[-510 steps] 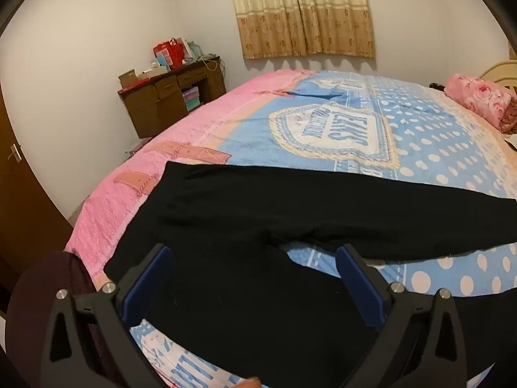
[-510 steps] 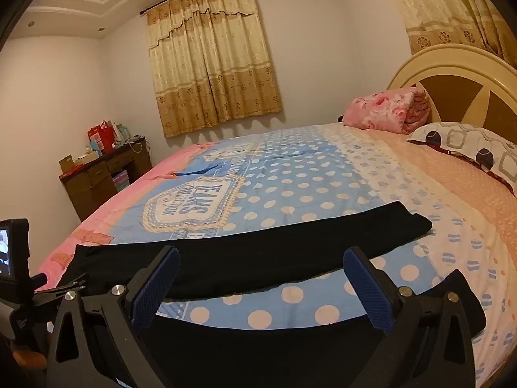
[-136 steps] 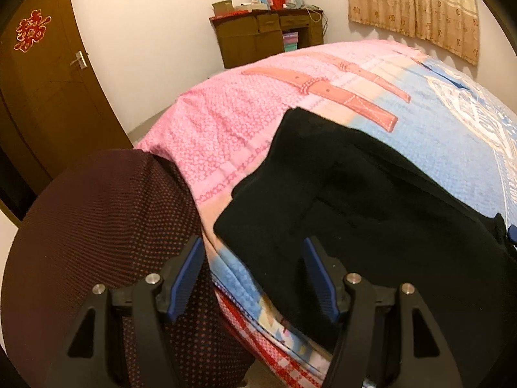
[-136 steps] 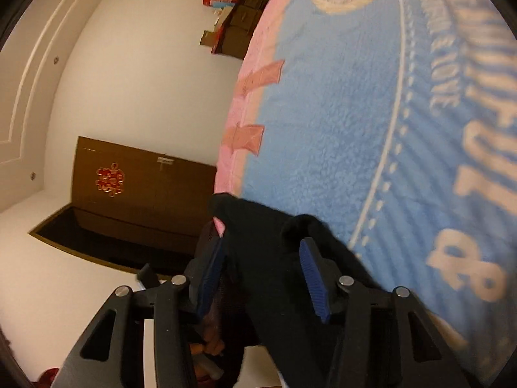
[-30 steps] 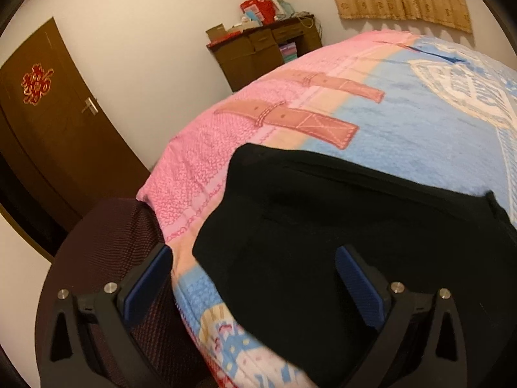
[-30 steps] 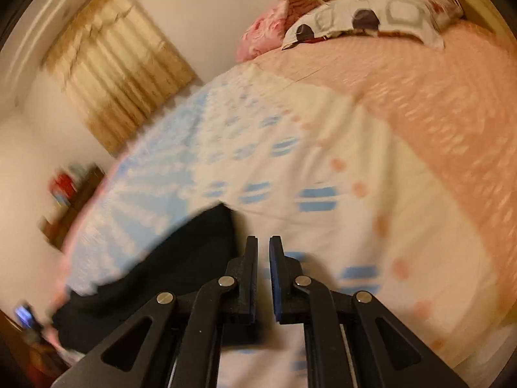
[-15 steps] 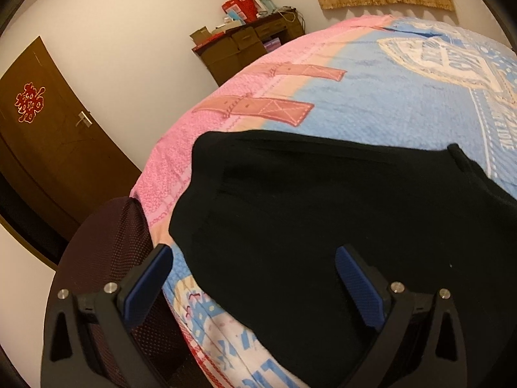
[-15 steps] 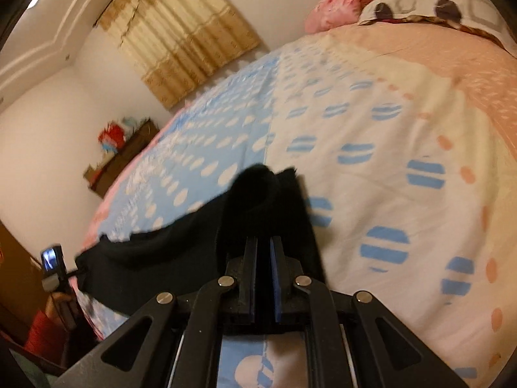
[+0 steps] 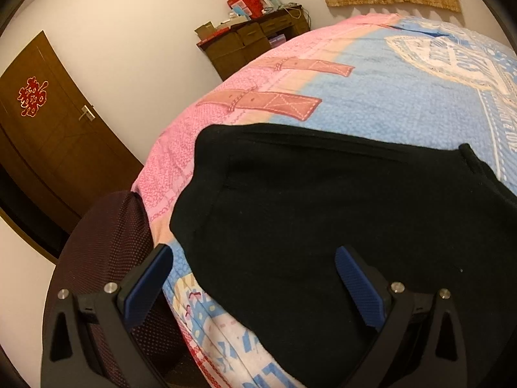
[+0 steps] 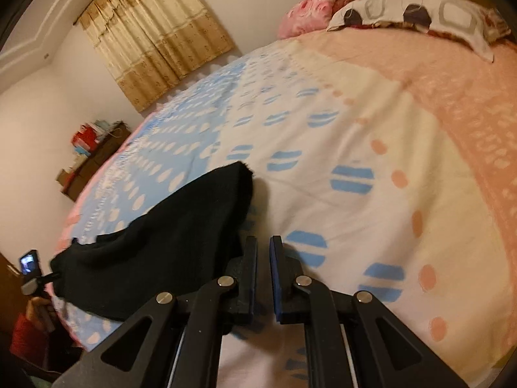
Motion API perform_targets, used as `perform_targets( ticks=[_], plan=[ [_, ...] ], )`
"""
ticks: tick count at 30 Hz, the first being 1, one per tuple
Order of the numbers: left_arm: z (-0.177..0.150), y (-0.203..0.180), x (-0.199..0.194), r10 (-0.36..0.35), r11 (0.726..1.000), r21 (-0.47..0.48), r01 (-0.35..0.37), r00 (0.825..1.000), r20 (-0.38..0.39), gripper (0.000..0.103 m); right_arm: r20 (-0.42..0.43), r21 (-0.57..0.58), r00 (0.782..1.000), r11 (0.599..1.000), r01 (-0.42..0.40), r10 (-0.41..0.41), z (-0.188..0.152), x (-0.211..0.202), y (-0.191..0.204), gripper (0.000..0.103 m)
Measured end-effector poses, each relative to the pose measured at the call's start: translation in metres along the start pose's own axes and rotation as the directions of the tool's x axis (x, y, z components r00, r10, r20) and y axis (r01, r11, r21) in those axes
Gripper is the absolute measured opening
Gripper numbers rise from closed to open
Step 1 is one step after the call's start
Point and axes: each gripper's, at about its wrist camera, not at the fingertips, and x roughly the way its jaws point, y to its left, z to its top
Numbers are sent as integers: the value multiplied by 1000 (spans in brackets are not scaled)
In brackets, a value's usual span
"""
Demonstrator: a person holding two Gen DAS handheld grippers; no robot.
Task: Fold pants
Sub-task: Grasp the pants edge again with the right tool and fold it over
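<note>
Hovering above the waist end of the pants point(image 9: 339, 213), the left gripper point(image 9: 255, 278) has its two blue-padded fingers spread wide with nothing between them; black cloth lies under the span, but no contact shows. The right gripper point(image 10: 263, 278), at the far end of the garment, has its fingers drawn almost together with only a thin slit between them. No fabric is visible in that slit, and the raised leg end of the pants point(image 10: 181, 226) sits just beside the left finger, so whether any cloth is pinched below the tips cannot be told.

The pants lie along the near edge of the bed point(image 9: 371, 97), on its pink and blue patterned cover. From the left wrist view the waistband end looks broad and flat, with one dark layer on top of another, which suggests the legs have already been laid one over the other lengthwise. From the right wrist view the cuff end is humped up off the cover point(image 10: 371, 148) and not lying flat, so the crosswise fold, cuffs toward waist, appears to be barely begun or not begun at all.

Judged this way, the task is roughly at its midpoint: the narrowing fold done, the shortening folds and final smoothing left. Beyond the bed stand a dark rounded chair back point(image 9: 106, 258), a brown door point(image 9: 48, 135), a cluttered wooden cabinet point(image 9: 252, 42) and curtains point(image 10: 155, 29).
</note>
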Motion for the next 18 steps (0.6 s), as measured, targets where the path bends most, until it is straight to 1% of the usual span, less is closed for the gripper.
perform_targets(
  ticks=[1,2,3,4,5,6,8,9,11,12,13,16,17,18],
  plan=[
    [0,0,0,0,1000,-1,0,1000,-1,103,-8,-9,1000,1000,-8,8,-1,1,2,11],
    [0,0,0,-1,1000,-1,1,1000,-1,103,-8,-14,1000,1000,-12,12,-1,2,3,19],
    [0,0,0,-2,1000,-1,2,1000,-2,103,-9,-16,1000,999,-30,30,0,2,5,31],
    [1,1,1,-3,1000,-1,3,1000,-3,103,-10,-15,999,999,-43,42,0,1,7,37],
    [1,0,1,-2,1000,-1,2,1000,-2,103,-13,-20,998,998,-55,55,0,1,10,47],
    [1,0,0,-2,1000,-1,2,1000,-2,103,-22,-44,999,998,-51,50,0,2,16,50],
    [0,0,1,-1,1000,-2,1,1000,0,103,-32,-98,999,995,-23,20,-1,6,26,50],
    [0,0,1,0,1000,-2,0,1000,0,103,-34,-143,999,990,6,-11,-1,8,33,50],
    [0,0,1,-1,1000,-1,1,1000,0,103,-30,-201,999,979,34,-41,-2,11,42,49],
    [0,0,1,-2,1000,0,2,1000,0,103,-26,-224,998,974,44,-51,-2,13,46,41],
    [0,0,1,-3,1000,-2,3,1000,0,103,-30,-232,998,972,43,-51,-1,14,47,37],
    [0,1,2,-10,1000,-9,10,1000,-3,103,-42,-177,999,984,7,-15,3,16,41,34],
    [0,1,2,-11,1000,-10,11,1000,-3,103,-42,-136,999,991,-18,12,5,16,34,30],
    [0,0,3,-11,1000,-11,11,1000,-3,103,-43,-116,999,993,-28,23,6,17,31,24]
  ],
)
